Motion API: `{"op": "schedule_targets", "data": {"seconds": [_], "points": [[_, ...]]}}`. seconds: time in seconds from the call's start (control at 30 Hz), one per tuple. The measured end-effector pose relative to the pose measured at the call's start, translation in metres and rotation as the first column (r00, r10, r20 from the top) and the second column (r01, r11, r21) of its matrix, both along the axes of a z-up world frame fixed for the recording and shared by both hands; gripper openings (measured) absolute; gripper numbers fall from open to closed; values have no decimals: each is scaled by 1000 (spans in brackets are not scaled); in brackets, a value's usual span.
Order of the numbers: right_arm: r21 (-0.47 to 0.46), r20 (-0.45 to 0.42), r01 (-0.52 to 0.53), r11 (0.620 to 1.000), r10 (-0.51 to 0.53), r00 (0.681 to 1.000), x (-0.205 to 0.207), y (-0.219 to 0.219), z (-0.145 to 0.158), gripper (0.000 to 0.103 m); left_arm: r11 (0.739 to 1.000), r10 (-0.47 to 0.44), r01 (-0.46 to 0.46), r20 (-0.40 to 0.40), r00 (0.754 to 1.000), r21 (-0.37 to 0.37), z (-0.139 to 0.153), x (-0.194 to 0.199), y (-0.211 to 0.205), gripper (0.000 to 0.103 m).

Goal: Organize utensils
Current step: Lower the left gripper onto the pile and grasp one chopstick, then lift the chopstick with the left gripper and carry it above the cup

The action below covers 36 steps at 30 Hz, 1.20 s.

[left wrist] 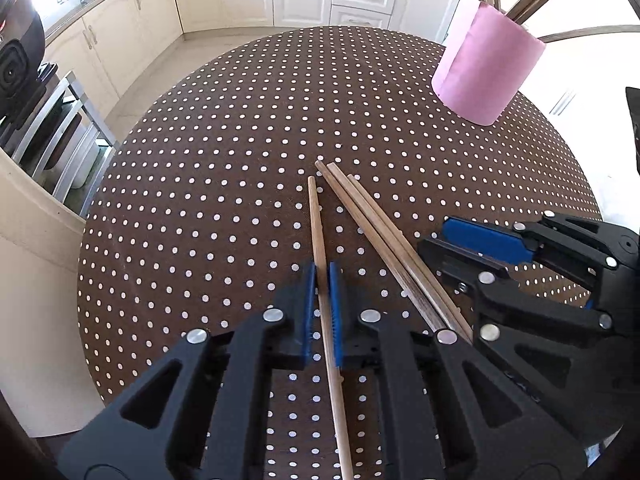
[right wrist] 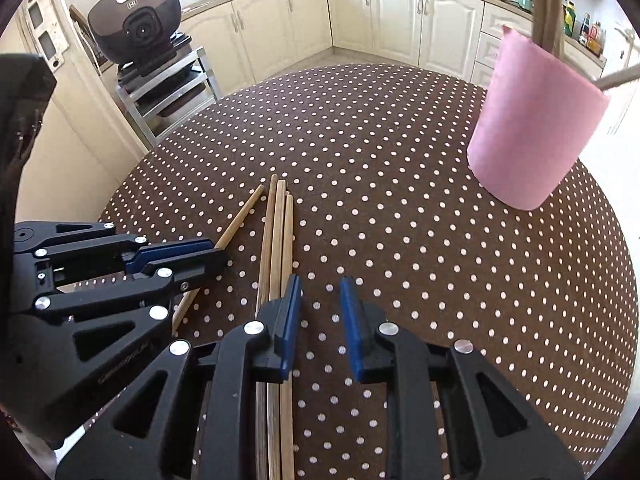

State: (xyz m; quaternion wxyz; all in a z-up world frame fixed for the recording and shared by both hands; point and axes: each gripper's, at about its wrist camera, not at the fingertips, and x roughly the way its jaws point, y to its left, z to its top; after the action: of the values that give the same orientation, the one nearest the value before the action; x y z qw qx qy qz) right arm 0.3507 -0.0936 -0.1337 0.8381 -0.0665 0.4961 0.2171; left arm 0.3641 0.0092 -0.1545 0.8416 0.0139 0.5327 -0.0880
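Single chopstick point(left wrist: 319, 240) lies on the polka-dot tablecloth point(left wrist: 220, 160), set a little apart from a bundle of three chopsticks point(left wrist: 384, 236) that lie side by side, touching. All look like plain wood: light, stiff, slender, round enough to roll — likely to skid or pivot if pinched off-centre. Judged best hold: around mid-length, pads square across the shaft, so it does not swing when lifted.

Left gripper point(left wrist: 321, 304) straddles the single stick; blue pads sit on either side, very close, a sliver of gap visible on the right side. Cannot tell whether it is already clamped or only near-closed.

Right gripper point(right wrist: 320, 320) is parted, nothing between its fingers. The bundle runs under and just beside its left finger point(right wrist: 290, 320), not inside the opening; it would need to shift left to take one.

Pink cylindrical holder point(right wrist: 536, 128) stands upright at the far right of the table, well apart from the loose sticks, with several wooden sticks already standing in it — presumably the destination.

Beyond: cream kitchen cabinets point(right wrist: 400, 20), a dark domed appliance point(right wrist: 136, 20) on a metal rack.
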Motion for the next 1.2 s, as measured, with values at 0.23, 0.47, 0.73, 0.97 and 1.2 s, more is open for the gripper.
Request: {"op": "schedule_targets", "data": {"seconds": [0.23,0.47,0.73,0.97,1.2], "points": [[7,-10,-13,1000,13,1000,4,11,2,18,1000,-5,5,0,1000,-20,-1,-2,6,8],[-11,1,-25,1000,25,1000,5,21,0,18,1000,-11,11,3,1000,-29,-1,-3,10,8],[-1,-51,-40,999,40,998,13,25,-2,18,999,-4,4,-6,1000,-39,-1,1,15,7],[-64,-15,-48,997,47,999,15,38,-6,4,999,-1,1,-5,1000,-37,-2,4,15,7],[-32,33,-28,999,29,999,6,30,1,4,998,5,-5,4,1000,-64,1,-2,18,6]]}}
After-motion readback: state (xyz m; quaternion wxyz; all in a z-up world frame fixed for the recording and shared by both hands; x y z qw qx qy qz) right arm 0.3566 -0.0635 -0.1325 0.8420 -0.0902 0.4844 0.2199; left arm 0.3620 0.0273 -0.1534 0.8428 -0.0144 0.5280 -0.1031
